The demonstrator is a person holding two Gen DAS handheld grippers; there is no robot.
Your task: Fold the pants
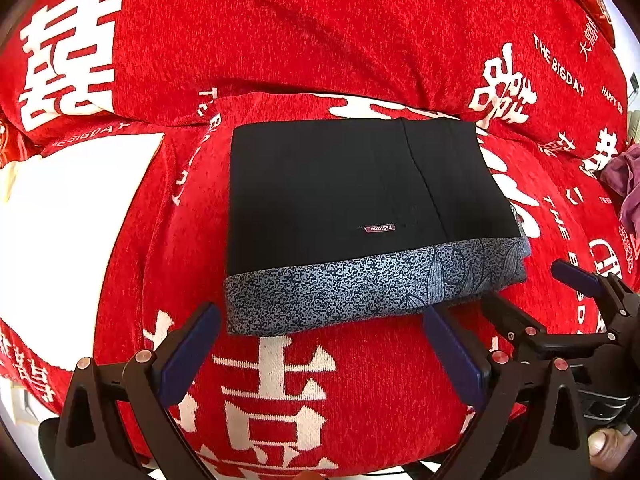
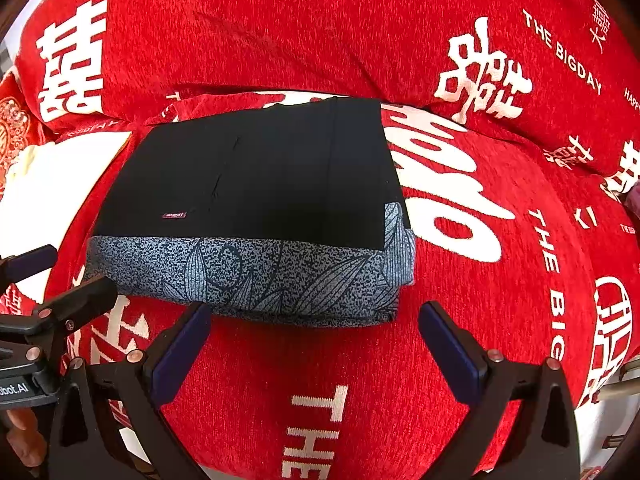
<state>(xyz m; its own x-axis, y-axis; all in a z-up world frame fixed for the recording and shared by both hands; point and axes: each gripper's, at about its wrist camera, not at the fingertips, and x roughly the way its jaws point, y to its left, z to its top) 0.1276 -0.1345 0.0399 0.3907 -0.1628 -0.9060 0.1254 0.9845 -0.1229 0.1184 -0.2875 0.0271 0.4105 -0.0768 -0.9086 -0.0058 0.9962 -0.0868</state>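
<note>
The black pants lie folded into a flat rectangle on the red cover, with a small label and a blue-grey leaf-print band along the near edge. They also show in the right wrist view. My left gripper is open and empty, just short of the near edge. My right gripper is open and empty, in front of the pants' near right corner. The right gripper shows at the right of the left wrist view, and the left gripper shows at the left of the right wrist view.
The pants rest on a sofa seat under a red cover with large white characters. The padded backrest rises behind. A purple cloth lies at the far right.
</note>
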